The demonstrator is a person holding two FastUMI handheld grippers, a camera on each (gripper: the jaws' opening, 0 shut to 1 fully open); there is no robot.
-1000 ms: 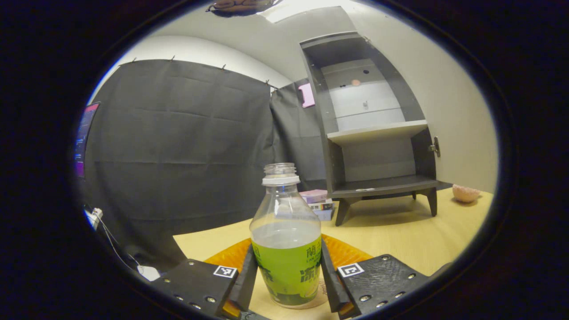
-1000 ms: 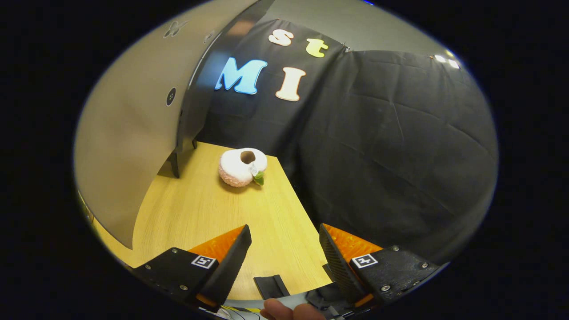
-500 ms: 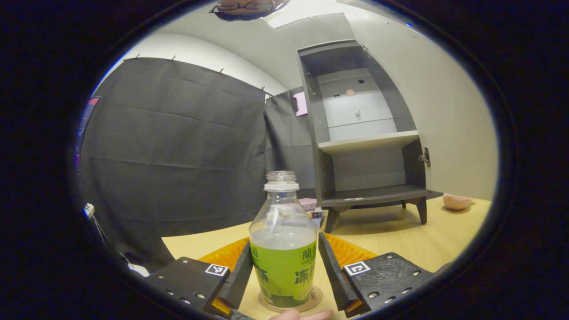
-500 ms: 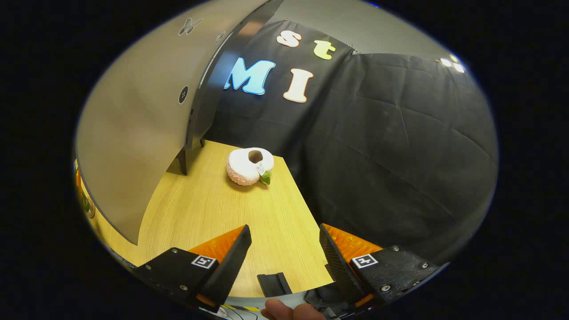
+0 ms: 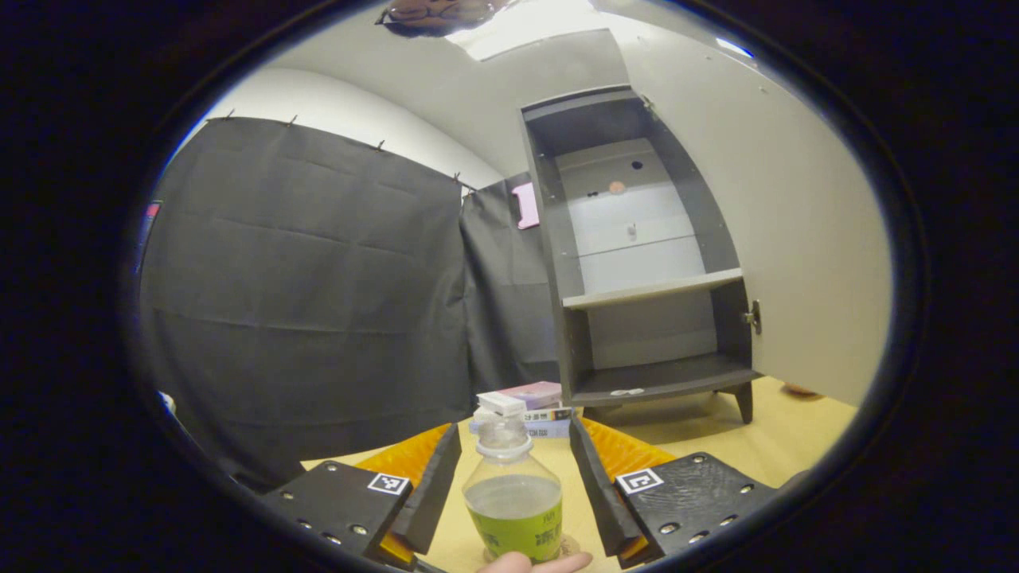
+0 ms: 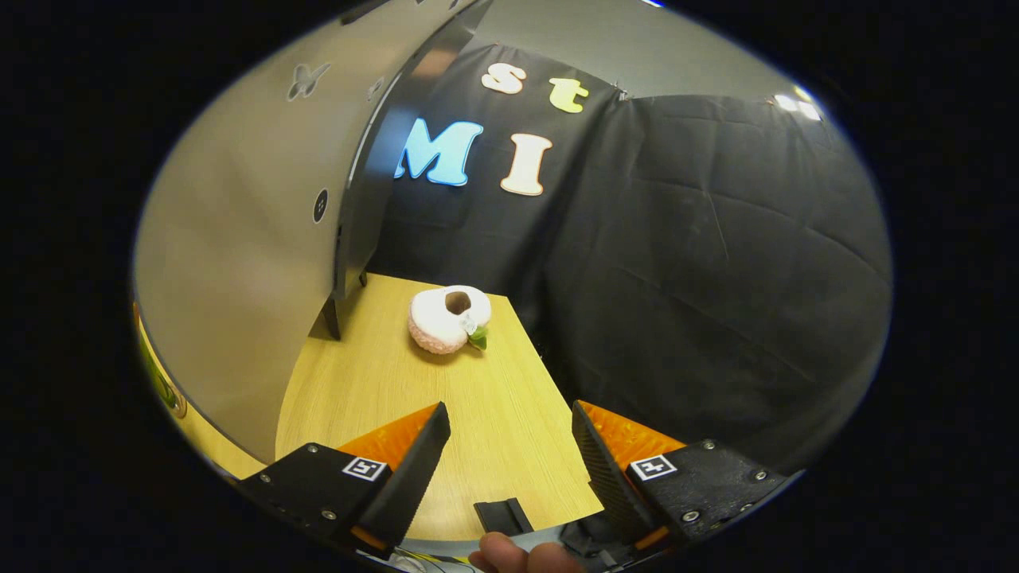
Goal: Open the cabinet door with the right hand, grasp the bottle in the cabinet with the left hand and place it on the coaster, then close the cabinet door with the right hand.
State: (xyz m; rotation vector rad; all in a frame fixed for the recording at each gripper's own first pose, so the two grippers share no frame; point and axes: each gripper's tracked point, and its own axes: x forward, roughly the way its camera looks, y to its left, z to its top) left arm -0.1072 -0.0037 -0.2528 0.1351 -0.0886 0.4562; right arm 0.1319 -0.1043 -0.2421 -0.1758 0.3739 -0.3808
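The clear bottle [image 5: 513,509] with green drink and a green label stands upright on a round coaster [image 5: 568,546] on the wooden table. My left gripper [image 5: 514,430] is open, drawn back from the bottle, its fingers wide of the bottle's sides and not touching it. Behind stands the dark cabinet [image 5: 573,318] with bare shelves, its pale door [image 5: 796,239] swung open to the right. In the right gripper view my right gripper [image 6: 509,407] is open over the table, holding nothing, with the cabinet door [image 6: 239,239] close on its left.
A small stack of books [image 5: 532,398] lies left of the cabinet's foot. A pink plush toy [image 6: 446,318] sits on the table [image 6: 478,430] near its right edge, past the door. Black cloth walls close in the booth. A thumb [image 5: 533,563] shows at the bottom.
My left gripper let the bottle stand on the coaster and pulled back and up, so the bottle now looks smaller and lower. The right gripper shifted only slightly.
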